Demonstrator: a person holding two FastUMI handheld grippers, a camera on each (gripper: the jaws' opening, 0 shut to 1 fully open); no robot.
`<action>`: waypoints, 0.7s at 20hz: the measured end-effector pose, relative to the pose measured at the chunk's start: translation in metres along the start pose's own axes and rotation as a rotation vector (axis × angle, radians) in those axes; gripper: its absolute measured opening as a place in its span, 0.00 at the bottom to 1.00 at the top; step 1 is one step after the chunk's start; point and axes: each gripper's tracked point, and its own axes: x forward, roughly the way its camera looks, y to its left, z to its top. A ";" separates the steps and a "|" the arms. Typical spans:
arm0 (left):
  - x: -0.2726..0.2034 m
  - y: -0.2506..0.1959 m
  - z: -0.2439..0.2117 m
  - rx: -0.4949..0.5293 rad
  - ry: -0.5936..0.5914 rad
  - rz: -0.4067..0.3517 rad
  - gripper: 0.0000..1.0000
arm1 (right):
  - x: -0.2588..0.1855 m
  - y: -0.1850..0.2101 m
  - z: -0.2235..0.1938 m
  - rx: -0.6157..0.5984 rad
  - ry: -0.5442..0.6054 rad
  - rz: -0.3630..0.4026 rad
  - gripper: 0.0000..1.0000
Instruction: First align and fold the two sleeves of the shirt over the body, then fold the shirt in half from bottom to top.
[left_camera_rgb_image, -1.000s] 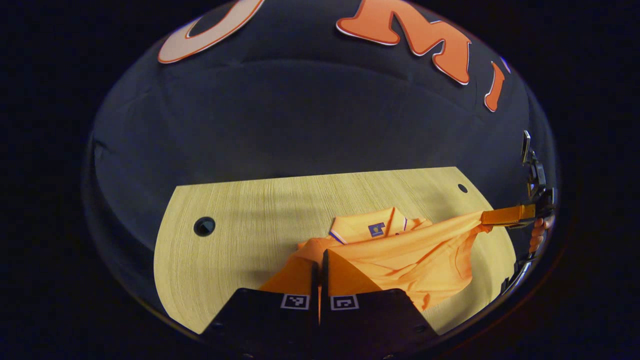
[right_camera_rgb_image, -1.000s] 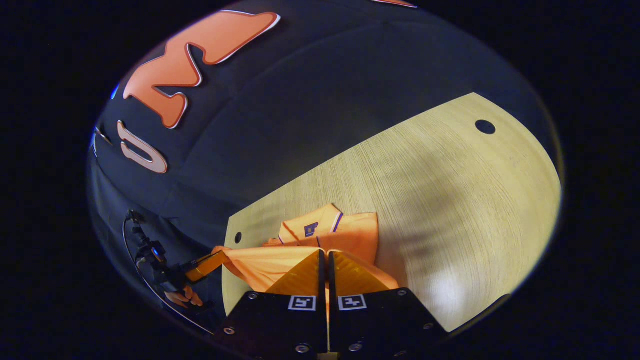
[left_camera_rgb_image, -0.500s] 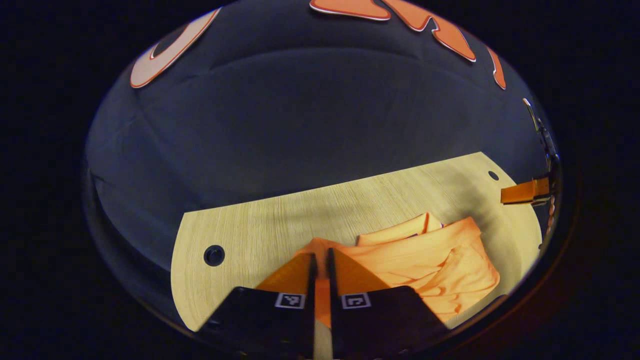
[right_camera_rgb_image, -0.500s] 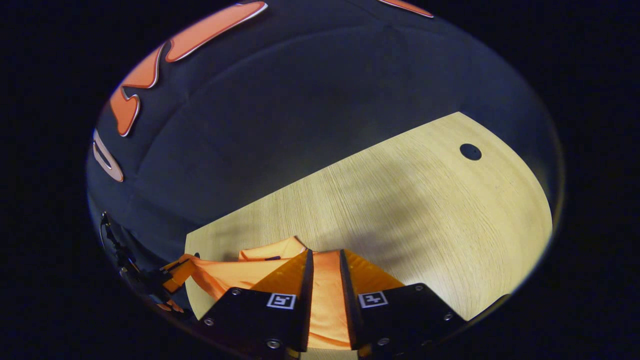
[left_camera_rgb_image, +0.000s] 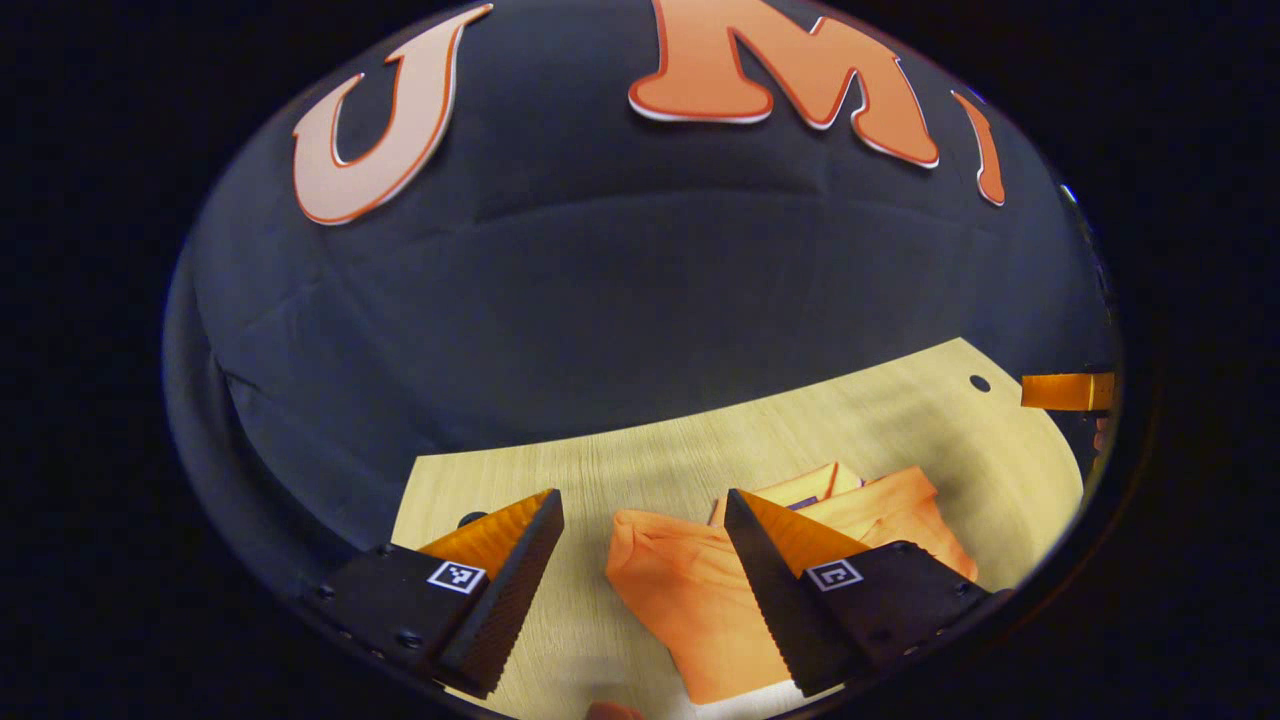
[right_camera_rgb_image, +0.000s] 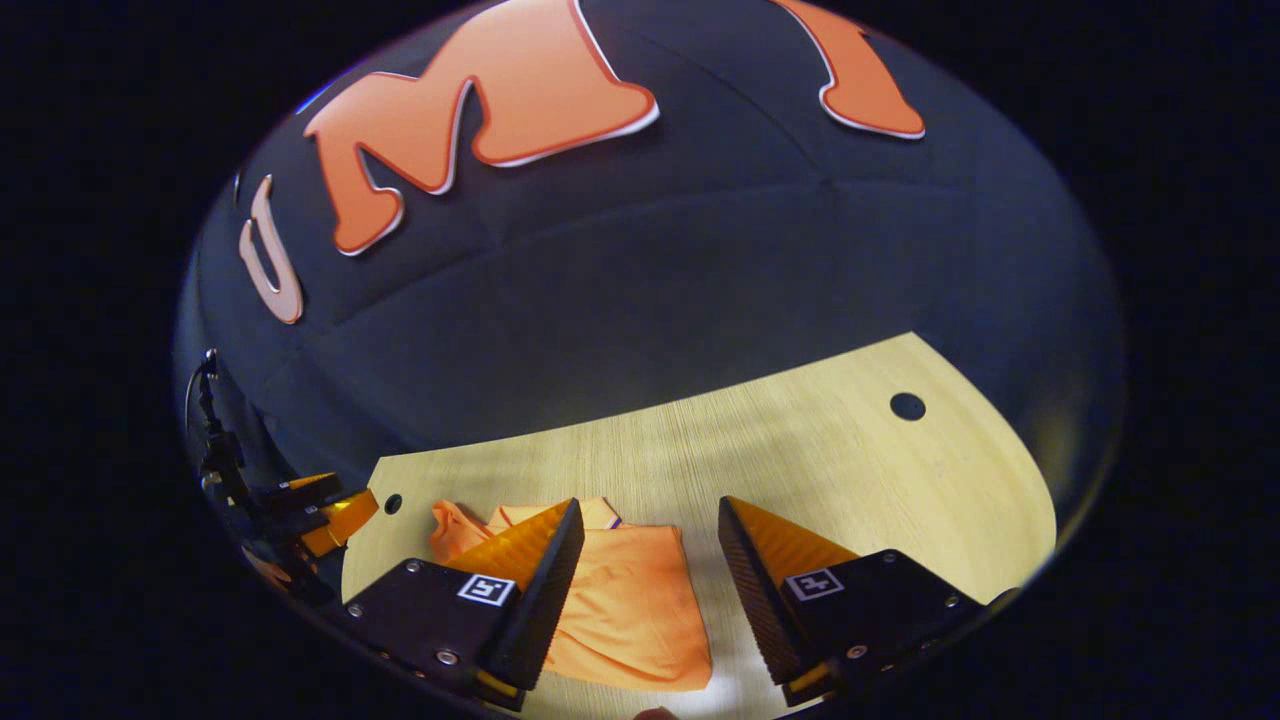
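Left gripper view: both tools (left_camera_rgb_image: 640, 520) (right_camera_rgb_image: 650, 525) gape above folded shirt (left_camera_rgb_image: 700, 600) on table (left_camera_rgb_image: 700, 450).

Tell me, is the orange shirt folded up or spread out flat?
Folded. The shirt lies as a compact bundle on the table, with its collar peeking out at the far end.

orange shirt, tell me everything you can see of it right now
The orange shirt lies folded into a compact bundle on the light wooden table. It looks like soft knit cloth, slightly rumpled, with a collar peeking out at the far end. Its smooth folded layer faces up and its near edge is rounded. In the right gripper view it lies flat too. Both tools, left and right, hang open above it, neither pressing on it.
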 end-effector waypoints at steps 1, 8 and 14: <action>-0.017 -0.003 0.008 -0.001 -0.031 0.006 1.00 | -0.012 0.001 0.004 -0.020 -0.023 -0.002 0.87; -0.148 -0.018 0.046 -0.046 -0.232 0.040 1.00 | -0.102 0.020 0.032 -0.162 -0.200 0.034 0.92; -0.242 -0.036 0.052 -0.073 -0.379 0.055 0.99 | -0.171 0.031 0.036 -0.200 -0.322 0.090 0.93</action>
